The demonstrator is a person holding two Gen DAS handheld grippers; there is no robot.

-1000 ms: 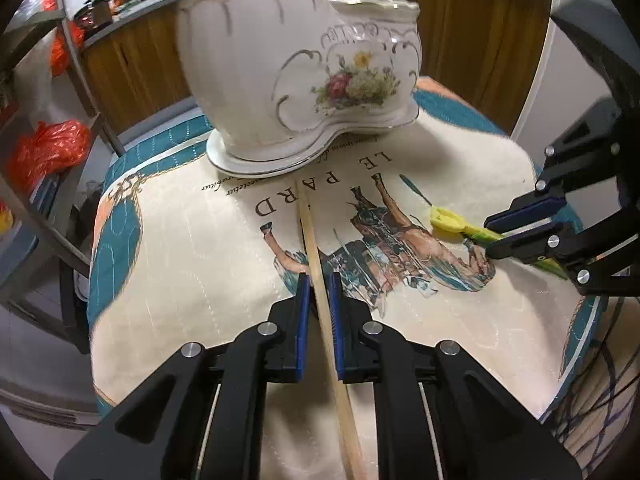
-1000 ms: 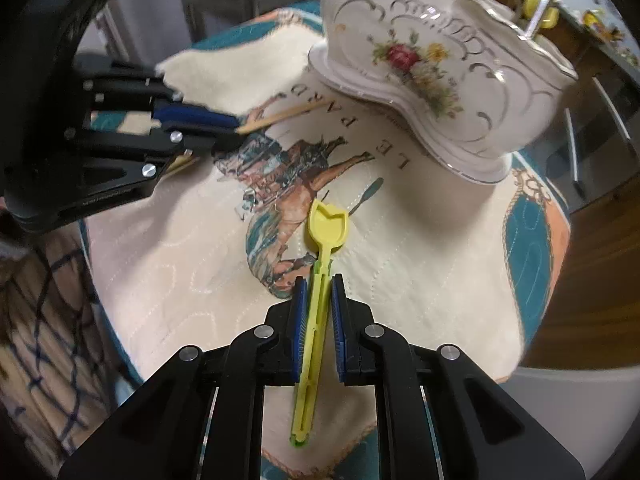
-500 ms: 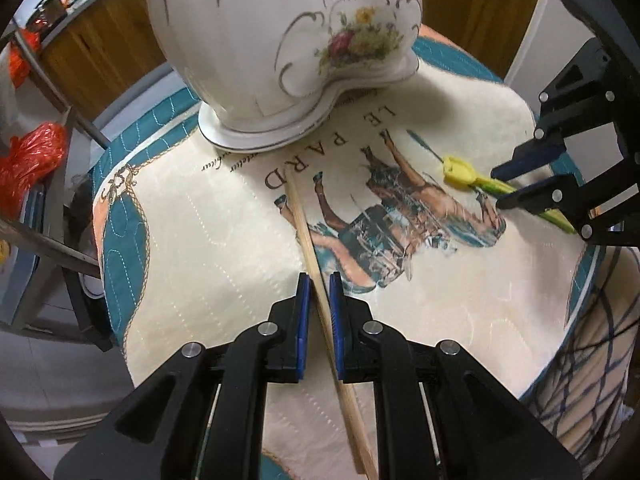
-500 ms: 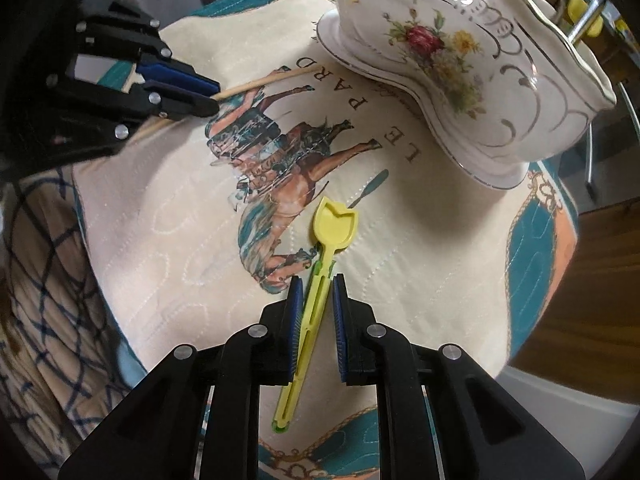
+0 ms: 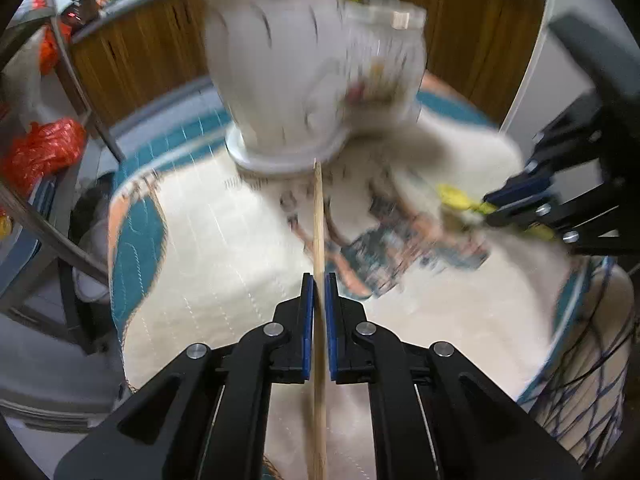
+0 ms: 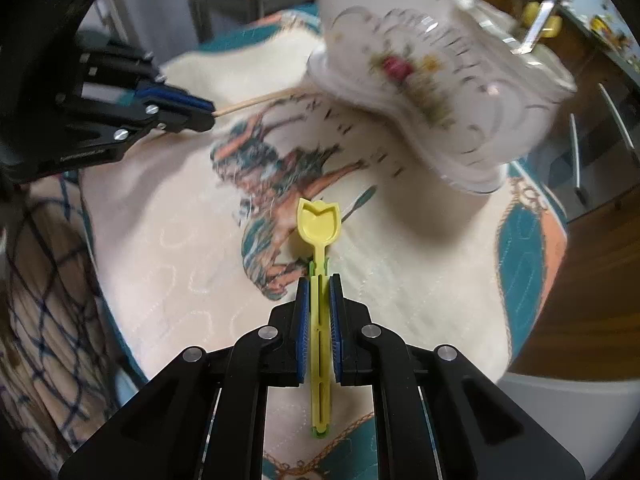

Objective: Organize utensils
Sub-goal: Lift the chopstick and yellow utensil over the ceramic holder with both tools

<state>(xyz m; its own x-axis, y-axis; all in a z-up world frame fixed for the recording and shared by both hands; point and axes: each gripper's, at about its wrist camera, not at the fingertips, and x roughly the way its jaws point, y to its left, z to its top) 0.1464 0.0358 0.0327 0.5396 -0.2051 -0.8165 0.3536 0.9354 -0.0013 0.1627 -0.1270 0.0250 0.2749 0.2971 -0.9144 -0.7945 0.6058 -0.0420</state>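
Left gripper [image 5: 319,284]: clamped on the wooden stick [image 5: 318,220].
Right gripper [image 6: 319,284]: jaws closing on the yellow spoon [image 6: 319,224].
Ahead: white flowered holder [image 6: 432,76] on the printed cloth [image 6: 168,216], stick tip near its base.
Left edge: red bag [image 5: 40,148].

A: What's in the right gripper [image 6: 319,280]?
B: A yellow spoon [image 6: 319,227], handle pinched between the blue pads, bowl pointing forward over the printed cloth [image 6: 400,264].
A: And the left gripper [image 6: 200,114]?
B: Clamped on a wooden stick [image 6: 260,100] near the porcelain holder [image 6: 432,80] (blurred).
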